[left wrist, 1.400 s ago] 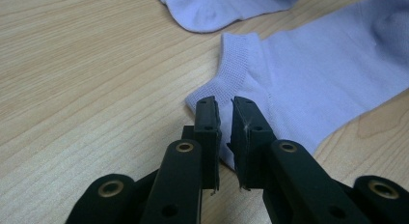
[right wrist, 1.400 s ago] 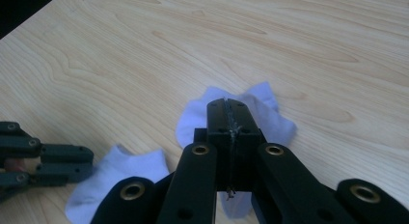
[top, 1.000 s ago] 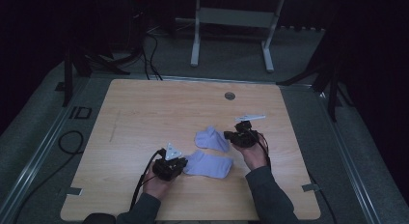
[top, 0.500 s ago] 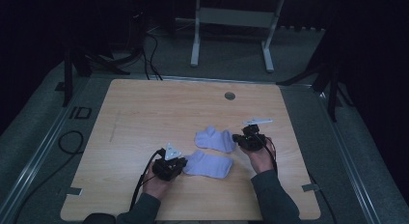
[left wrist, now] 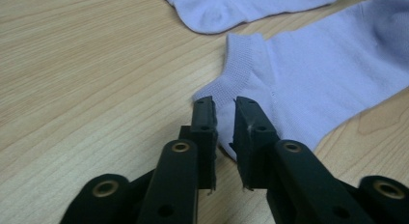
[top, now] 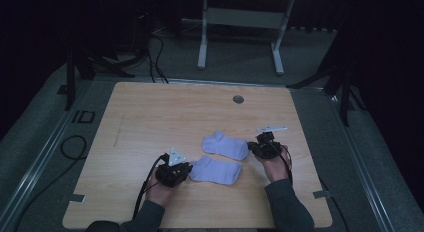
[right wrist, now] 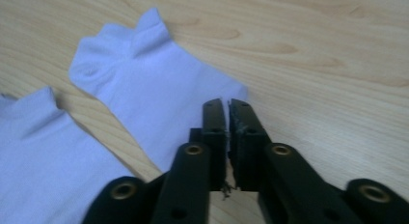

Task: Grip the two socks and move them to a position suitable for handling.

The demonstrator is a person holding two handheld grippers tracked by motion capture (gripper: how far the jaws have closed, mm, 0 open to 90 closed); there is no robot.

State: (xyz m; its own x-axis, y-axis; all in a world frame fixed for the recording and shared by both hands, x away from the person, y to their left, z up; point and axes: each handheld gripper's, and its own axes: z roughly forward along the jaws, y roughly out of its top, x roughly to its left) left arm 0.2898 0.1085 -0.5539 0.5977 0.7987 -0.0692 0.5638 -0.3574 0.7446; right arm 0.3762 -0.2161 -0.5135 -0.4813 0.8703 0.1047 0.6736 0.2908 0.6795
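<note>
High view: left gripper fingers just opening, slightly apart at near sock; right gripper fingers likewise beside far sock.

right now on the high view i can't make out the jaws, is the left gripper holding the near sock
observer: No. In the left gripper view the left gripper has a clear gap between its jaws, which have just been opening. The near sock lies flat on the table with its cuff corner at the tips, not pinched.
operator: and the right one
observer: The right gripper shows a narrow slit between its jaws, which have also just been opening. There is no cloth in the slit. Its tips sit at the toe end of the far sock.
operator: where's the cuff on that one
observer: At the end away from the right gripper, where a small tab juts out.
</note>
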